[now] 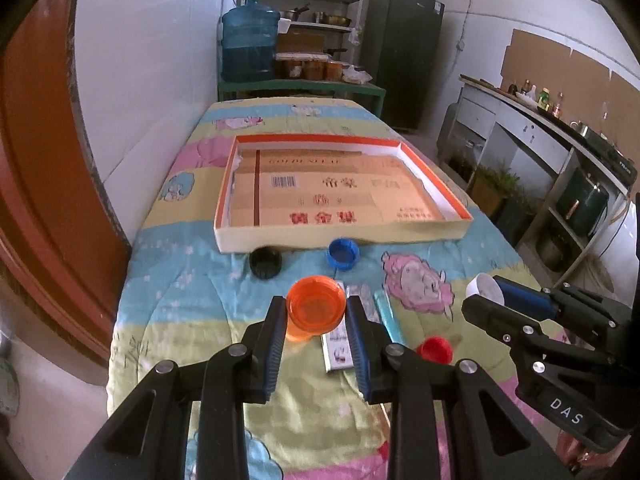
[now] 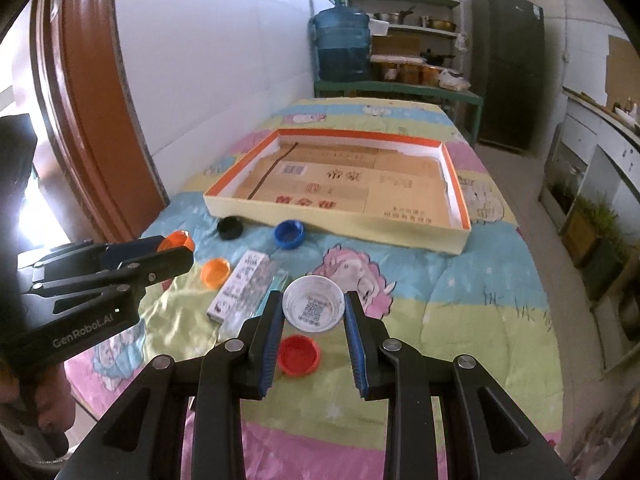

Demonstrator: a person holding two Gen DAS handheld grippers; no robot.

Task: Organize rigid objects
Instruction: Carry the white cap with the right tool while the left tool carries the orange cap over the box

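My left gripper (image 1: 316, 312) is shut on an orange cap (image 1: 316, 307) and holds it above the quilt; it also shows in the right wrist view (image 2: 176, 246). My right gripper (image 2: 314, 308) is shut on a clear white-rimmed cap (image 2: 313, 309), seen in the left wrist view (image 1: 482, 288) too. On the quilt lie a black cap (image 2: 229, 227), a blue cap (image 2: 289, 234), a second orange cap (image 2: 216, 272), a red cap (image 2: 299, 354) and a flat printed packet (image 2: 242, 286). The shallow cardboard tray (image 2: 336, 220) lies beyond them, with nothing inside.
The quilt-covered table (image 2: 460, 292) runs along a white wall on the left, with a brown door frame (image 2: 92, 120). A water jug (image 2: 340, 46), shelves and a dark fridge (image 2: 510, 68) stand behind. A counter (image 1: 560, 152) runs along the right.
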